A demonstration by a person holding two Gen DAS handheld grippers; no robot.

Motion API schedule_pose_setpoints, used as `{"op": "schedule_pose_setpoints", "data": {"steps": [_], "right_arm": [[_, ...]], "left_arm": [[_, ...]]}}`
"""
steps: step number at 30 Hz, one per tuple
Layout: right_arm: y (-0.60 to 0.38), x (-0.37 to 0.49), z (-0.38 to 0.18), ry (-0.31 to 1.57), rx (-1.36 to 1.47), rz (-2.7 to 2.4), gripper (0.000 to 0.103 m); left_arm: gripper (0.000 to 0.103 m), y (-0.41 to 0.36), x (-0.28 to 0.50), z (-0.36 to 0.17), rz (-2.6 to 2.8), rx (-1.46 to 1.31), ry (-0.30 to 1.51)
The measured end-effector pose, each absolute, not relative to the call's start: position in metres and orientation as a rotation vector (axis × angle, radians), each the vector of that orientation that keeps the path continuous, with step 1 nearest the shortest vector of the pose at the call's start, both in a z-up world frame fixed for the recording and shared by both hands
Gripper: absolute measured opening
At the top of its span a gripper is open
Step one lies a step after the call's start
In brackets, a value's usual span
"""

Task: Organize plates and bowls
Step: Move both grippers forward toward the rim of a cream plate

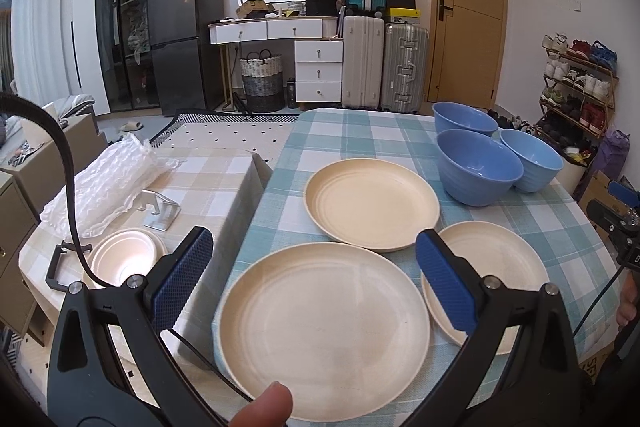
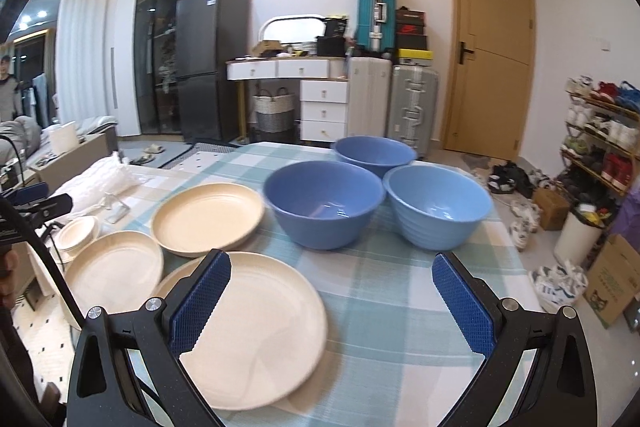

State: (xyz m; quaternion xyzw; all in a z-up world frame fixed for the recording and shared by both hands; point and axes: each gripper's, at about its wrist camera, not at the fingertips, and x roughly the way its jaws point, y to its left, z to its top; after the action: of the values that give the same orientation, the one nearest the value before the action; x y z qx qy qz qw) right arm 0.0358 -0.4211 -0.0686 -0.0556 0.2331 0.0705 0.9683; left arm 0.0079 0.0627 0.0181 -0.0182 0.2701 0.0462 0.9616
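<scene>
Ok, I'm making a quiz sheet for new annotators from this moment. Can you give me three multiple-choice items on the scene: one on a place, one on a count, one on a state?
1. Where do the blue bowls stand relative to the cream plates?
A. Nearer the camera
B. Farther back, toward the table's right side
C. Stacked on the plates

2. How many blue bowls are on the checked tablecloth?
A. Two
B. Three
C. Five

3. What state are both grippers in?
A. Open, holding nothing
B. Shut on a plate
C. Shut on a bowl

Answers: 1 B, the blue bowls sit beyond and right of the cream plates. 2 B, three bowls cluster on the checked tablecloth. 3 A, the left gripper and right gripper both show wide gaps between their fingers with nothing held.
</scene>
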Motion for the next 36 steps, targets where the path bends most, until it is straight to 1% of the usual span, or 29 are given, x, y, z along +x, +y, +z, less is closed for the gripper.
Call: {"op": "schedule_pose_setpoints", "data": {"steps": [7,21,36], "right_arm": [[-0.388,0.054,-0.065,0.465,-0.145,0.213,0.103],[-0.347,0.093,-0.068,0.548,-0.136,0.357,0.103],[-0.317,0.142,-0.076,0.699,-0.062,0.504,0.103]], "left_arm": [[0.101,0.086,0.010,0.022,0.116,-0.044,0.565],[0.101,0.108,0.041,0.027,0.074,-0.028,0.624],[0.101,0.125,0.112,0.016,0.017,-0.061,0.723]]}}
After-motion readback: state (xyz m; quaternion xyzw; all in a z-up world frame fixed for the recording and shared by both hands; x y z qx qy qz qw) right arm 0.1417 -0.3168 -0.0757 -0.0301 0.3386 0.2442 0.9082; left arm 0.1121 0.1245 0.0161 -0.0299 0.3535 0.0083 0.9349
